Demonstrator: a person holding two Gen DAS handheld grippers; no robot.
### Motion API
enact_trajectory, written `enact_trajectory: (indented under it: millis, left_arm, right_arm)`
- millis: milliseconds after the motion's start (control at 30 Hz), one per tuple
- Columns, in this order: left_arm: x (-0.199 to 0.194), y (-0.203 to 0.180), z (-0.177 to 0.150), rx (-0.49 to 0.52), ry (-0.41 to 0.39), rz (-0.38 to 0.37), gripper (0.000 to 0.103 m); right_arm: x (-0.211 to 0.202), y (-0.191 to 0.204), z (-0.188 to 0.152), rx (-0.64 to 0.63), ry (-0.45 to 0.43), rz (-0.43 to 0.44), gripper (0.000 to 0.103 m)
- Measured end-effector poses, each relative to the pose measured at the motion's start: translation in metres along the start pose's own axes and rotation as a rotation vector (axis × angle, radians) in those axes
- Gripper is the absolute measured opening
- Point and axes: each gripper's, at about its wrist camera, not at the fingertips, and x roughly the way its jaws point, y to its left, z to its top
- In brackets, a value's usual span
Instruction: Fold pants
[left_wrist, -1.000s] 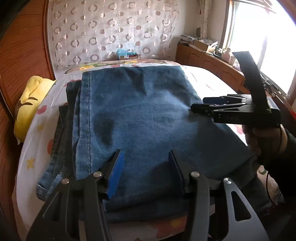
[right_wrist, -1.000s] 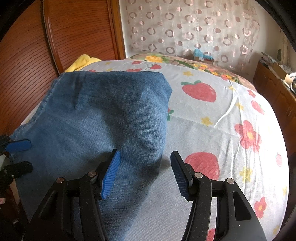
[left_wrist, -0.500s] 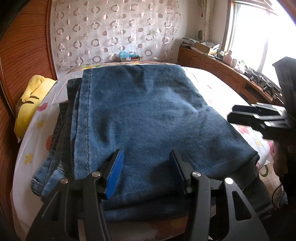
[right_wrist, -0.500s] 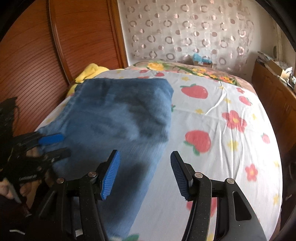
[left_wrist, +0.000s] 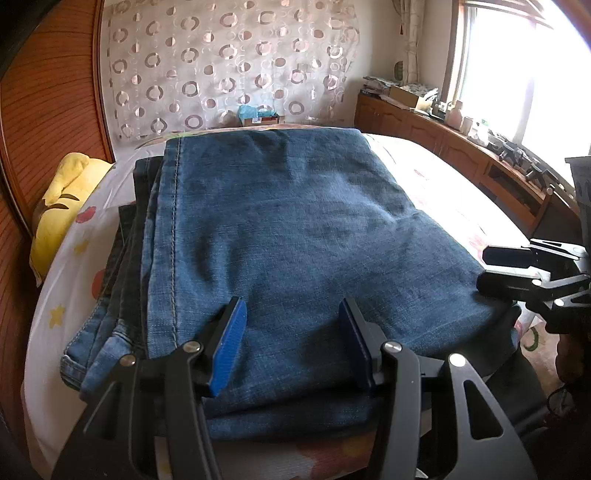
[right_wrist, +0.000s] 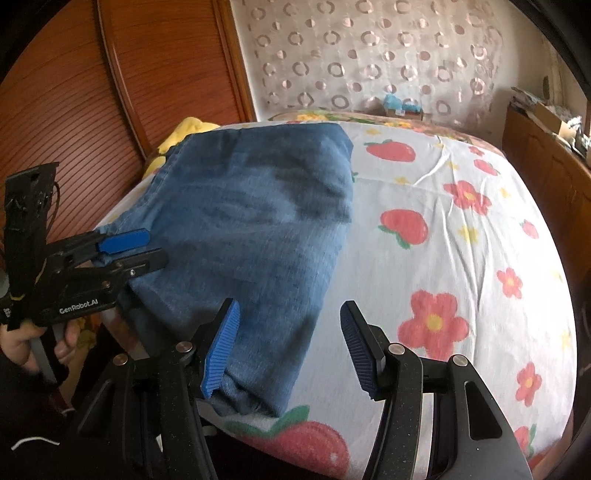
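Inspecting from the largest item down: the bed with the white sheet printed in red strawberries and flowers (right_wrist: 424, 206) fills the ground ahead of both sets of jaws. On it lie the blue denim pants (left_wrist: 295, 236), folded into a thick rectangular stack, with the layered edges and stitched seam off to the left of my left jaws. A yellow plush cushion (left_wrist: 59, 206) sits further left, against the wooden headboard.

My left gripper (left_wrist: 291, 343) hovers over the near edge of the stack, jaws released, pads apart with only denim below them and nothing pinched. My right gripper (right_wrist: 291, 347) hangs at the near right corner of the stack, likewise released; its left pad is over denim, its right pad over bare sheet. Neither holds cloth.

Judgement: folding looks largely done, and the step in hand is release and check. If a further fold is wanted, both jaws must drop to the near edge, clench through all layers and carry it toward the far edge. Otherwise, a smoothing pass suffices.
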Motion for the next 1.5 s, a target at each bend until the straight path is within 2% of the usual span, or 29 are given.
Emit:
enact_trajectory:
  millis: [333, 667, 867, 1133, 1400, 1500]
  left_arm:
    - [-0.011, -0.003, -0.004, -0.005, 0.03, -0.014, 0.051]
    - [-0.014, -0.006, -0.019, 0.02, 0.026, -0.02, 0.051]
    - [-0.014, -0.006, -0.023, 0.026, 0.01, -0.018, 0.051]
    - [-0.014, -0.005, -0.023, 0.025, 0.008, -0.018, 0.051]
    - [-0.015, -0.006, -0.023, 0.023, 0.012, -0.021, 0.052]
    - [-0.02, -0.001, -0.022, -0.007, 0.015, -0.039, 0.052]
  right_arm:
    - [0.011, 0.003, -0.004, 0.009, 0.022, 0.03, 0.058]
    - [0.019, 0.003, -0.008, 0.021, 0.04, 0.069, 0.058]
    - [0.021, 0.005, -0.008, 0.022, 0.034, 0.087, 0.048]
    - [0.013, 0.01, -0.006, -0.006, 0.0, 0.103, 0.022]
    - [-0.01, 0.018, 0.008, -0.015, -0.085, 0.156, 0.014]
    - [-0.018, 0.027, 0.015, -0.033, -0.112, 0.177, 0.013]
